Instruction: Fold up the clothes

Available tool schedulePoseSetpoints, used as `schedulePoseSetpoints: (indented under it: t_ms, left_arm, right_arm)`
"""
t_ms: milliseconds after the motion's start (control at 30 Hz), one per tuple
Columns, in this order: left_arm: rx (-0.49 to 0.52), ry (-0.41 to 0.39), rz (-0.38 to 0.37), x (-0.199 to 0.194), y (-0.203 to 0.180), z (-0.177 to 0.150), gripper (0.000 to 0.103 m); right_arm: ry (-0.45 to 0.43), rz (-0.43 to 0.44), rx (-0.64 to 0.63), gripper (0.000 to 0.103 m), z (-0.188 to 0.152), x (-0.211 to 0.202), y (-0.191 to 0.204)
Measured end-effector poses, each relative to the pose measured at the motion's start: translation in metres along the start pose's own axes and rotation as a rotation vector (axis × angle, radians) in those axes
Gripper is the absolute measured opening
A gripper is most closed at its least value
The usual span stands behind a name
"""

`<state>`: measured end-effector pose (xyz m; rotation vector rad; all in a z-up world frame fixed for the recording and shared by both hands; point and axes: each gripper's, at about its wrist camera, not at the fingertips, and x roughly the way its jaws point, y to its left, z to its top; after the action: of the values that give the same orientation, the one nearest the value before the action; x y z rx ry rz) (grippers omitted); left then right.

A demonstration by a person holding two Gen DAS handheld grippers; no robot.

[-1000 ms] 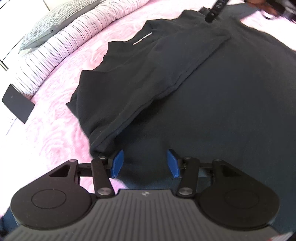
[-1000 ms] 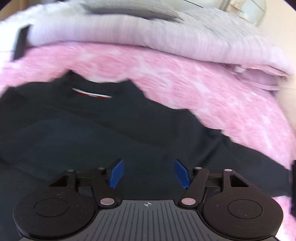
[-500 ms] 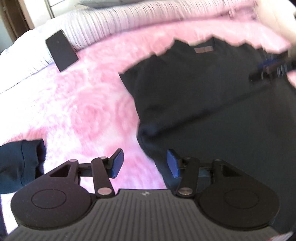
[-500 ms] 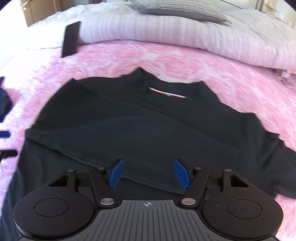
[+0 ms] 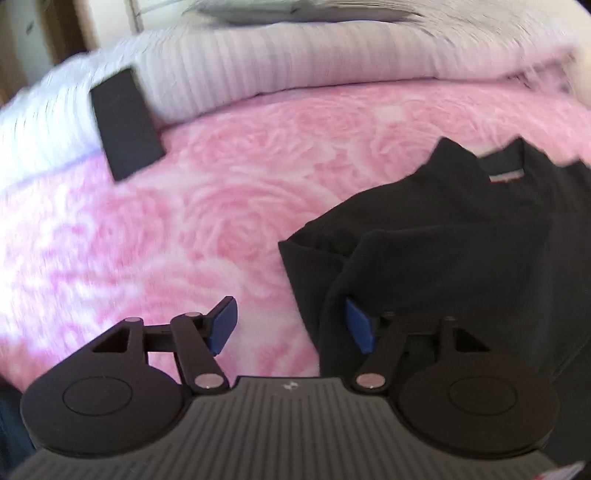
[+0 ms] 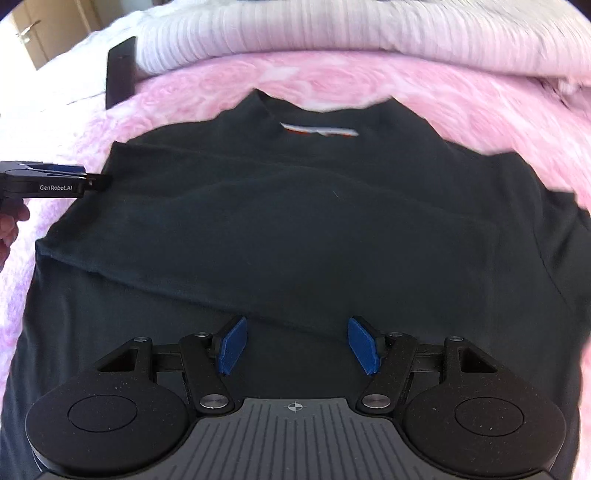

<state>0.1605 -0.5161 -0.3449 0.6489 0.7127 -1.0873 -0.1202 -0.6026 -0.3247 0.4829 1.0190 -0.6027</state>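
We see a black shirt lying flat on the pink blanket, collar pointing away from us toward the pillows. Its long axis runs from collar to hem, straight toward the right wrist camera; the hem is hidden under the gripper body. The label at the neck faces up. One sleeve is folded in across the chest, its edge running as a diagonal line down toward the right gripper. The other sleeve sticks out at the right edge of that view.

Right gripper: released, jaws wide apart, nothing between them, hovering over the shirt's lower middle. Left gripper: also spread wide, empty; its right pad sits at the shirt's folded side edge, left pad over the blanket. Whether the pad touches cloth we cannot tell. In the right view the left gripper shows side-on at the shirt's shoulder.

Surface: a bed, with rose-patterned pink fleece. Striped white pillows are stacked at the head, and a flat black rectangular object leans against them. A wooden door shows top left. Left view is blurred.
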Motion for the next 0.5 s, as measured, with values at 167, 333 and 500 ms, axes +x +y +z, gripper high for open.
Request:
schedulePoseSetpoints:
  t_ms: [167,333,500]
  left_arm:
    - [0.023,0.011,-0.008,-0.031,-0.005,0.007,0.052]
    - [0.043,0.025,-0.023,-0.065,-0.014,0.014,0.051]
    - [0.09,0.042,-0.068,-0.095,-0.055,0.021,0.051]
  right_arm:
    - [0.041,-0.063,0.127,0.065,-0.021,-0.04,-0.022]
    - [-0.012,-0.193,0.275,0.065,-0.04,-0.095,-0.063]
    - [-0.116,-0.312,0.486,0.065,-0.058,-0.144,-0.138]
